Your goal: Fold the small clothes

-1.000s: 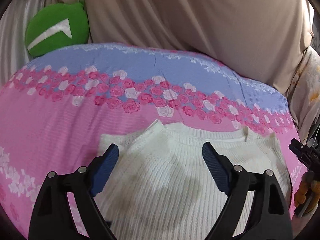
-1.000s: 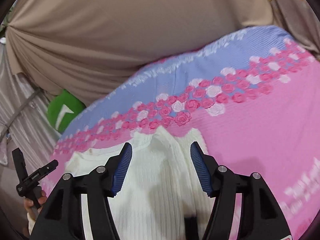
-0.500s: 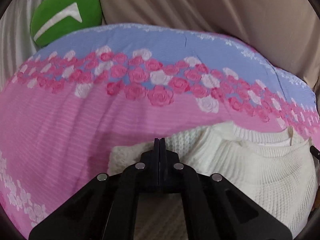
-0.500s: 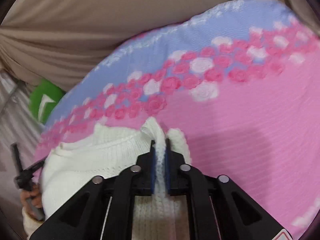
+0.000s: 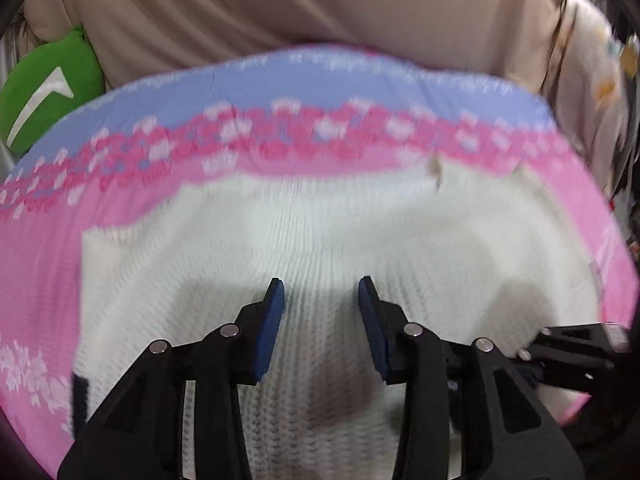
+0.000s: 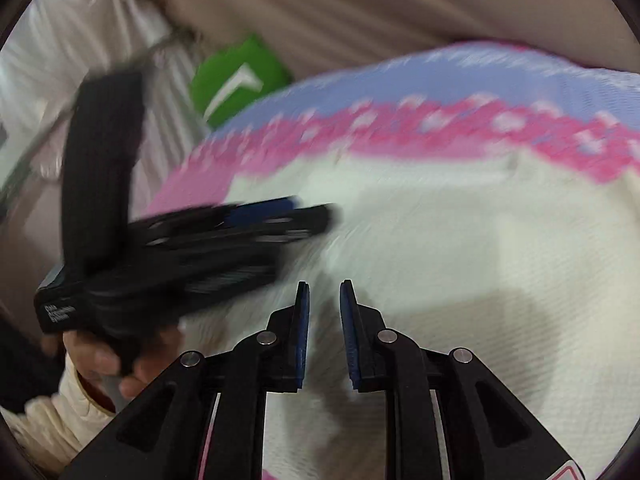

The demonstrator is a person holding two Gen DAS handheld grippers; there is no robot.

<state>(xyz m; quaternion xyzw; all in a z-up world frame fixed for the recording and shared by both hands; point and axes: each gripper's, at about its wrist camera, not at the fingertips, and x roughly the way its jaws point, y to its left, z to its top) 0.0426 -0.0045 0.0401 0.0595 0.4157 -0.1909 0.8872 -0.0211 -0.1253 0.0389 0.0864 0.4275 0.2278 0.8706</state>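
A white knitted sweater (image 5: 320, 240) lies spread on the pink and blue flowered bedsheet (image 5: 360, 92), folded over into a broad flat shape. My left gripper (image 5: 320, 292) hovers just above its middle with the jaws partly open and empty. My right gripper (image 6: 324, 296) is also partly open and empty, over the same sweater (image 6: 460, 240). The left gripper also shows blurred in the right wrist view (image 6: 288, 212), with the hand that holds it. The right gripper's body shows at the right edge of the left wrist view (image 5: 576, 344).
A green cushion (image 5: 48, 92) with a white mark sits at the bed's back left corner, also in the right wrist view (image 6: 240, 76). Beige curtains (image 5: 320, 8) hang behind the bed. Pink sheet (image 5: 36, 260) lies bare left of the sweater.
Both grippers were shut on the sweater's far edge half a second ago. Now both have opened, let go and pulled back toward me over the folded sweater. Both views are motion-blurred.
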